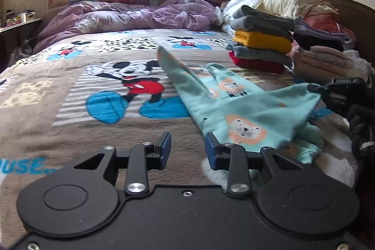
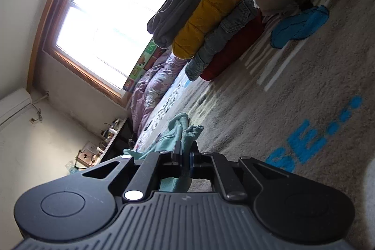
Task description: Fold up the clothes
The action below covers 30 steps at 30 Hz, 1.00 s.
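**Keep one edge pinched, take the other edge again**

Left wrist view: the left gripper (image 1: pixel 187 148) is released and empty; the mint lion-print garment (image 1: pixel 236 109) lies on the Mickey blanket (image 1: pixel 70 90), before the folded stack (image 1: pixel 260 46).

Right wrist view: the right gripper (image 2: pixel 185 154) is clenched on the garment's edge; hold it low.

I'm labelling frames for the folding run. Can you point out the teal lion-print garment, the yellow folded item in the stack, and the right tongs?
Teal lion-print garment (image 1: pixel 243 109), left wrist view, its middle.
Yellow folded item (image 1: pixel 263 40), left wrist view, front fold.
Right tongs (image 2: pixel 185 152), right wrist view, between fingertips.
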{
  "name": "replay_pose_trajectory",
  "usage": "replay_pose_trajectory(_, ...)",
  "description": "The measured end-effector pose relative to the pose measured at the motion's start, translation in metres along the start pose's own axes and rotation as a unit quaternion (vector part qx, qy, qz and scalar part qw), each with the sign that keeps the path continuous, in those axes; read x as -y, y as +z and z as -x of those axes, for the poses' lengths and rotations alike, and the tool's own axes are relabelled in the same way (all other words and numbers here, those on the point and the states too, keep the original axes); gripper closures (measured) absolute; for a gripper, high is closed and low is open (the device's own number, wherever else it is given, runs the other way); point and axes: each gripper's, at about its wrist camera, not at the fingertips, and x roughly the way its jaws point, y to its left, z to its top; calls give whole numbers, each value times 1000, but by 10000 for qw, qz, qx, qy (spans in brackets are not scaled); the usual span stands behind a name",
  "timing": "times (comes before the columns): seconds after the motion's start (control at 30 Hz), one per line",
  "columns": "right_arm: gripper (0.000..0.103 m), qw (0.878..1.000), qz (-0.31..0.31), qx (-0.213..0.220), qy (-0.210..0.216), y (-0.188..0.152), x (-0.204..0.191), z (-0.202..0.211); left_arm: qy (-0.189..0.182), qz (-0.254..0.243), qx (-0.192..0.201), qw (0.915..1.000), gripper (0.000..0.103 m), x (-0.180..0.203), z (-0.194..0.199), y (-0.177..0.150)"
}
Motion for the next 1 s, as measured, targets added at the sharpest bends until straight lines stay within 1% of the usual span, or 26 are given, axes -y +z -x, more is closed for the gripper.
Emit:
replay_pose_trajectory(0.07, 95, 10000, -35, -6, 55, 0, 0, 0, -81, -173, -44, 9998, 74, 10, -4, 1)
replay_pose_trajectory(0.13, 95, 9999, -100, -12, 67, -1, 2, 0, -284, -382, -150, 9988, 74, 23, -15, 1)
replay_pose_trajectory(0.17, 95, 9999, -132, -12, 67, -2, 3, 1, -382, -546, -352, 9972, 74, 31, -24, -1)
replay_pose_trajectory(0.23, 95, 9998, -176, 65, 73, -1, 4, 4, -580, -865, -805, 9913, 74, 47, -42, -7)
replay_pose_trajectory(0.3, 95, 9997, -171, 169, 62, 0, 3, 8, -563, -1088, -912, 9883, 74, 53, -46, -7)
replay_pose_trajectory(0.37, 95, 9995, -239, 190, 66, -1, 4, 11, -594, -933, -827, 9904, 74, 44, -41, 3)
replay_pose_trajectory(0.43, 95, 9994, -331, 121, 51, -3, 8, 11, -475, -617, -546, 9955, 74, 30, -35, 17)
replay_pose_trajectory(0.5, 95, 9992, -393, 98, 71, -4, 10, 10, -177, -319, -245, 9990, 74, 18, -38, 35)
replay_pose_trajectory(0.53, 95, 9991, -410, 90, 81, -4, 11, 9, 2, -154, -139, 9998, 74, 12, -44, 44)
replay_pose_trajectory(0.6, 95, 9992, -399, 43, 57, -6, 12, 5, 159, 369, 12, 9992, 74, -6, -61, 62)
replay_pose_trajectory(0.63, 95, 9992, -388, 9, 49, -6, 13, 3, 192, 407, 34, 9990, 74, -9, -70, 70)
replay_pose_trajectory(0.73, 95, 9995, -294, -108, 49, -8, 11, -1, 270, 413, 77, 9988, 74, -19, -101, 95)
replay_pose_trajectory(0.77, 95, 9995, -279, -137, 63, -8, 11, -1, 341, 308, 46, 9989, 74, -20, -113, 102)
replay_pose_trajectory(0.83, 95, 9993, -316, -168, 72, -8, 12, -2, 495, 92, -117, 9987, 74, -25, -141, 112)
replay_pose_trajectory(0.9, 95, 9989, -434, -188, 56, -8, 16, -2, 642, -90, -310, 9974, 76, -30, -169, 120)
replay_pose_trajectory(1.0, 95, 9981, -569, -233, 34, -7, 21, -4, 627, -244, -435, 9968, 79, -31, -196, 124)
